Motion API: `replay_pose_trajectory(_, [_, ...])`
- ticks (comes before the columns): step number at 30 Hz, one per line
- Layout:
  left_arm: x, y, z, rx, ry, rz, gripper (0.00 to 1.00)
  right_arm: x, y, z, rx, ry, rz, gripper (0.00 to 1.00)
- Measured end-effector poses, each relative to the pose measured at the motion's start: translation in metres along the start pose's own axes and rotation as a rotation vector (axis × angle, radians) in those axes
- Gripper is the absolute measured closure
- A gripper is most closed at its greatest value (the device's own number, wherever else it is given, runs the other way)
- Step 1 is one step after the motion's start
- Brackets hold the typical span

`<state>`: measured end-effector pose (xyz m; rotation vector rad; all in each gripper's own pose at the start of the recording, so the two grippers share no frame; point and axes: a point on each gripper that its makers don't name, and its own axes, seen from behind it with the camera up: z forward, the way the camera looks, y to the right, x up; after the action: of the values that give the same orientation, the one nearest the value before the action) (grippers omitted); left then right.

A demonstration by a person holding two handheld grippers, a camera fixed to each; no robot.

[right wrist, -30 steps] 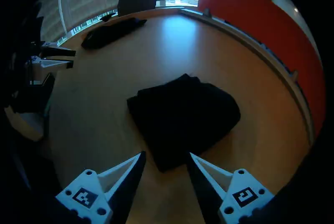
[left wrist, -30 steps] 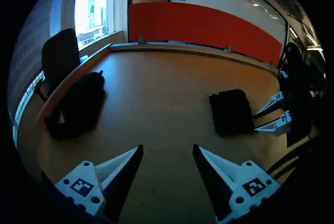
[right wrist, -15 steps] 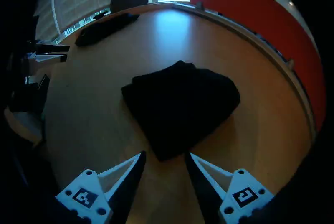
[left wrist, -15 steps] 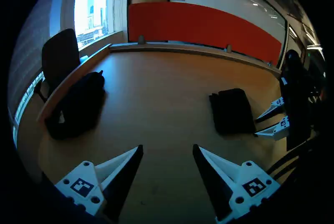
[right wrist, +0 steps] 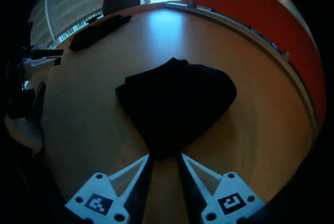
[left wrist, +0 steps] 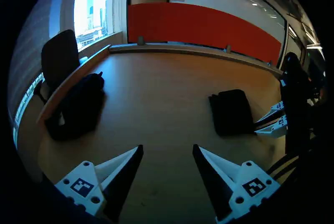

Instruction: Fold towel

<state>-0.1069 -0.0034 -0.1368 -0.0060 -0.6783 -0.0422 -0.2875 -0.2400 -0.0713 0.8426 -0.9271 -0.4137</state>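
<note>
A dark towel (right wrist: 179, 98), folded into a thick pad, lies on the wooden table (right wrist: 259, 111). Its near corner sits between the fingertips of my right gripper (right wrist: 164, 159), whose fingers have drawn in and press on it from both sides. The left gripper view shows the same towel (left wrist: 231, 111) at the right, with the right gripper (left wrist: 256, 128) at its near edge. My left gripper (left wrist: 167, 148) hangs open above bare table with nothing between its fingers. It appears far off at the left in the right gripper view (right wrist: 61, 56).
A black bag (left wrist: 77, 103) lies near the table's left edge, with an office chair (left wrist: 60, 54) behind it by the window. A red partition (left wrist: 200, 23) runs along the table's far side. Bare wood (left wrist: 158, 86) stretches between bag and towel.
My right gripper has moved forward onto the towel's near corner and its fingers have narrowed around it. The left gripper has stayed put.
</note>
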Motion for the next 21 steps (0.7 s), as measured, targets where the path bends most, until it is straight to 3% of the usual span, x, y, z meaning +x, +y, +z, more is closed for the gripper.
replay_pose_trajectory(6, [0.0, 0.001, 0.0, -0.002, -0.001, -0.001, 0.13, -0.002, -0.003, -0.001, 0.014, -0.001, 0.016, 0.89])
replay_pose_trajectory(8, [-0.001, 0.002, 0.0, -0.002, -0.002, 0.002, 0.13, -0.001, -0.003, -0.002, 0.016, 0.004, 0.02, 0.92])
replay_pose_trajectory(21, [0.001, 0.003, 0.0, -0.007, -0.002, 0.009, 0.13, 0.011, 0.002, -0.012, -0.004, 0.032, 0.002, 0.95])
